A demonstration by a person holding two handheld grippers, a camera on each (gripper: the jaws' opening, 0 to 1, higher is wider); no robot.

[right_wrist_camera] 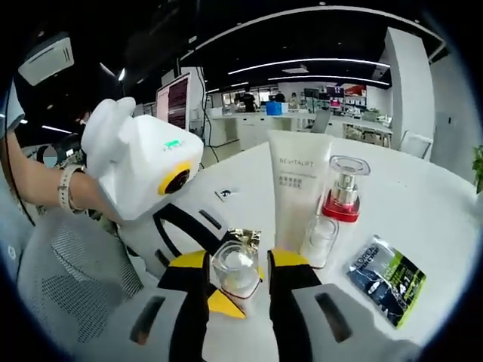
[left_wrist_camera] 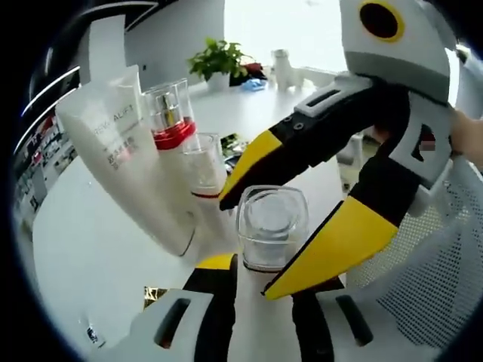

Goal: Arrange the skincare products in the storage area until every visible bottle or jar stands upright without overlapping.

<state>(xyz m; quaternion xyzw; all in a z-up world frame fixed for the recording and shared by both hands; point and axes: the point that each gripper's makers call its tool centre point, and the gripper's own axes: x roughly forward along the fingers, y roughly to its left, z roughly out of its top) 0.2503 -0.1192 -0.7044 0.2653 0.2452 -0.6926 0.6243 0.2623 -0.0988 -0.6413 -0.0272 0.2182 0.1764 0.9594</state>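
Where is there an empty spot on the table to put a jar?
Bare table lies behind the red-collared bottle and past the sachet. It is crowded around the tube, small bottle, and glass jar between the right tongs.

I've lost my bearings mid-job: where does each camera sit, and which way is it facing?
Left gripper view: rides the left tool, facing the jar, tube and pump bottle; the right tool reaches in around the jar.
Right gripper view: rides the right tool, facing the opposite way across the table; the left tool and a forearm show.
Shared: jar, tube, pump bottle.
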